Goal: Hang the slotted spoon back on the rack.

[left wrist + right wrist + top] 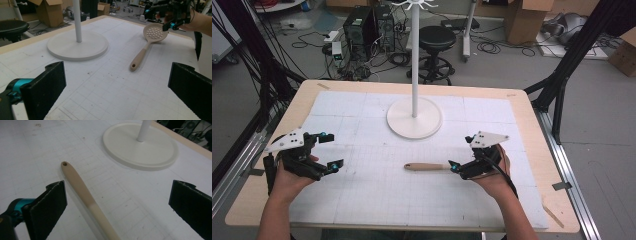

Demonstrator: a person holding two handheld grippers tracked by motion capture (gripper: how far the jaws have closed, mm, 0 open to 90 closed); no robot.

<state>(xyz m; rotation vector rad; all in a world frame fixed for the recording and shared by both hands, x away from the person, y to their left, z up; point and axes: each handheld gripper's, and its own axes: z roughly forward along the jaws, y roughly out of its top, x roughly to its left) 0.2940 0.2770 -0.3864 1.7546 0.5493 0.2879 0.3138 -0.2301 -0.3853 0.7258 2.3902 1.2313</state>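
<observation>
Your table (532,150) carries a white gridded mat (377,185); the slotted spoon (424,166) lies just before your right tool (462,152), the white stand base (414,117) beyond it.

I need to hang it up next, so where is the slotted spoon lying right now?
In the high view the slotted spoon lies flat on the white mat, right of centre, in front of the stand base, its head end at the open right gripper.

Slotted spoon (148,44) between my jaws: beige handle paling to a cream, round head pierced with small holes. It lies flat on the white gridded mat (377,190), near the round base of the white stand (414,118). A hanging hole marks the handle's free end, which points toward my left side.
</observation>
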